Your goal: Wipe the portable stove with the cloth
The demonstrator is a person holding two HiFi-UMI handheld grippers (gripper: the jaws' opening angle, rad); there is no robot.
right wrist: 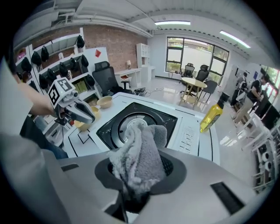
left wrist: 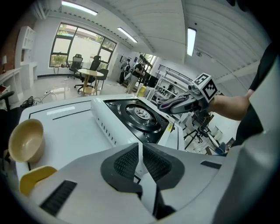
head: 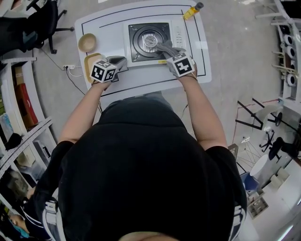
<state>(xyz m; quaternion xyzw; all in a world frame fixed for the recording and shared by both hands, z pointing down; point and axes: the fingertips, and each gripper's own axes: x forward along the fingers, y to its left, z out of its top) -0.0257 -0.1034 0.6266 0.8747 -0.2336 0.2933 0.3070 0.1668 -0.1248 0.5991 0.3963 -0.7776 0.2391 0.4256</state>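
The white portable stove (head: pixel 149 42) with a black top and round burner sits mid-table; it also shows as the stove (left wrist: pixel 135 116) and the stove (right wrist: pixel 140 124). My right gripper (head: pixel 164 47) is shut on a grey cloth (right wrist: pixel 140 155), held over the stove's near right corner. The cloth (head: pixel 165 47) hangs just above the black top. My left gripper (head: pixel 118 61) is shut with nothing in it, resting at the stove's near left side; the pads (left wrist: pixel 124 162) meet in the left gripper view.
A tan bowl (head: pixel 87 42) and a yellow dish (head: pixel 90 60) lie left of the stove. A yellow bottle (head: pixel 193 10) stands at the table's far right corner. Shelves line the left; chairs and equipment stand around the table (head: pixel 197 56).
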